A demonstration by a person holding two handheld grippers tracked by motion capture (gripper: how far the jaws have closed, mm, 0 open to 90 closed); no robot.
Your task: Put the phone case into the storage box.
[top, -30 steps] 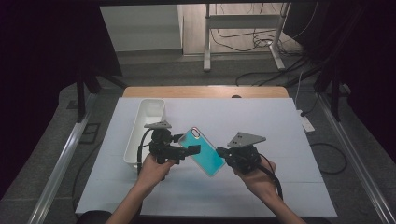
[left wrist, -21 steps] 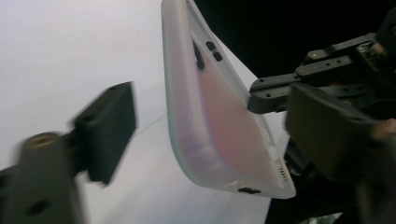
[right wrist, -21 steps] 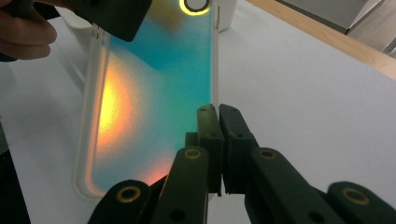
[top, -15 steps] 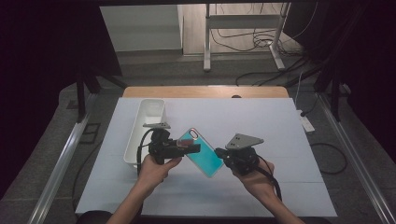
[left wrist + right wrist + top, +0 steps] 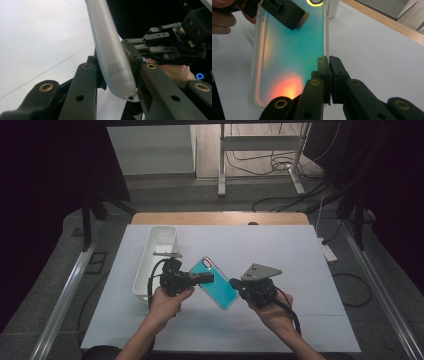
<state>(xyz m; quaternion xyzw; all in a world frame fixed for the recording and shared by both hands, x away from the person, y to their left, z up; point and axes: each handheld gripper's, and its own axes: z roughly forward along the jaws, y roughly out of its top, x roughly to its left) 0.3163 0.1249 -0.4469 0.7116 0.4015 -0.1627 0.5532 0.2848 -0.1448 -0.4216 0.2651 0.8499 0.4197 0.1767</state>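
High view: teal phone case (image 5: 216, 282) held above the white table (image 5: 300, 265) between both tools, left gripper (image 5: 202, 278) and right gripper (image 5: 236, 283) each clamped on an edge; looks mid-handover, so next one must release.

The high view looks forward and down over the table (image 5: 310, 270). Each gripper view rides close behind its own jaws. All three share the teal phone case (image 5: 216, 282) (image 5: 112, 60) (image 5: 289, 55), toward 6 o'clock on the table.
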